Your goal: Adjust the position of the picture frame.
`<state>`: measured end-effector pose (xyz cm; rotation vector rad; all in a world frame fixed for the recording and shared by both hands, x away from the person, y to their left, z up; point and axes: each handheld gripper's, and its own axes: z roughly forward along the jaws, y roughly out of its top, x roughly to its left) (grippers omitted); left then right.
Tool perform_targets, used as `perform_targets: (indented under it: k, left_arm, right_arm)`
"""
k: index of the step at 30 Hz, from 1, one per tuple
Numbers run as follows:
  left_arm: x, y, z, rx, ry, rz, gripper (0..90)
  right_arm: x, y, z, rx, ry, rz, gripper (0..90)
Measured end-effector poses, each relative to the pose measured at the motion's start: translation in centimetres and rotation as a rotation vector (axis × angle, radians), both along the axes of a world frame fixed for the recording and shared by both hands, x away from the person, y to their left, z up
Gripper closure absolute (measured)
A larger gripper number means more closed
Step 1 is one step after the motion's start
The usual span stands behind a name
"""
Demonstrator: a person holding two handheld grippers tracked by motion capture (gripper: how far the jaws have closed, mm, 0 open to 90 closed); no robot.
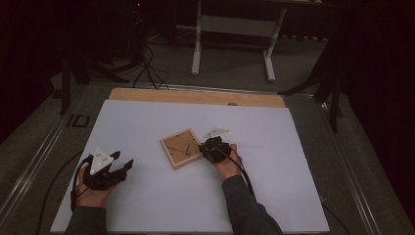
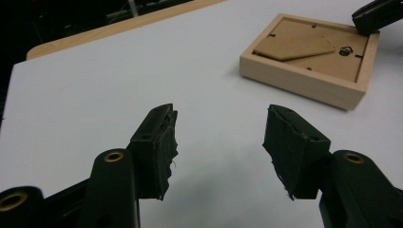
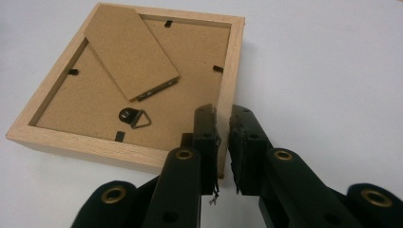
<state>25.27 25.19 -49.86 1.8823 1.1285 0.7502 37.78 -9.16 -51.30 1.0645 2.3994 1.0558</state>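
A light wooden picture frame (image 1: 182,148) lies face down near the middle of the white sheet, showing its brown backing board, fold-out stand and hanging ring (image 3: 135,117). My right gripper (image 1: 202,147) is at the frame's right edge. In the right gripper view its jaws (image 3: 223,114) straddle the frame's side rail (image 3: 231,61), one inside and one outside, pressed on the wood. My left gripper (image 1: 123,159) rests at the front left of the sheet, open and holding nothing (image 2: 218,123), pointing toward the frame (image 2: 309,57).
The white sheet (image 1: 147,122) covers most of a wooden tabletop whose far edge (image 1: 195,96) shows. Beyond it stand a white desk frame (image 1: 235,24) and cables on a dark floor. The right gripper's jaw tip (image 2: 378,14) shows in the left gripper view.
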Motion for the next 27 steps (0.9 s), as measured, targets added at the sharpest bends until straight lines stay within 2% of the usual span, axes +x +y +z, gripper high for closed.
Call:
perform_targets:
  k: [5, 15, 18, 20, 23, 24, 27]
  left_arm:
    - [0.2, -0.5, -0.1, 0.003, 0.004, -0.014, 44.5]
    - [1.2, -0.9, -0.6, -0.042, 0.026, -0.037, 49.8]
    - [1.4, -0.8, -0.9, -0.043, 0.028, -0.044, 58.3]
    - [1.8, -0.7, -1.4, -0.037, 0.049, -0.046, 63.4]
    - [1.9, -0.6, -1.6, -0.048, 0.054, -0.052, 69.7]
    - [2.0, -0.6, -1.6, -0.071, 0.05, -0.061, 71.6]
    - [2.2, -0.7, -1.7, -0.065, 0.046, -0.065, 77.5]
  right_arm:
    - [-0.6, 0.2, 0.0, -0.017, -0.014, 0.049, 81.5]
    - [-2.1, 1.5, -0.1, -0.015, -0.024, 0.17, 81.5]
    - [-2.5, 2.0, -0.1, -0.017, -0.03, 0.21, 81.4]
    - [-2.7, 2.2, -0.1, -0.025, -0.04, 0.22, 81.2]
    - [-2.8, 2.3, -0.1, -0.036, -0.05, 0.221, 80.8]
    - [-2.9, 2.4, 0.0, -0.041, -0.055, 0.214, 78.0]
    - [-3.4, 2.3, 0.6, -0.019, -0.079, 0.208, 75.5]
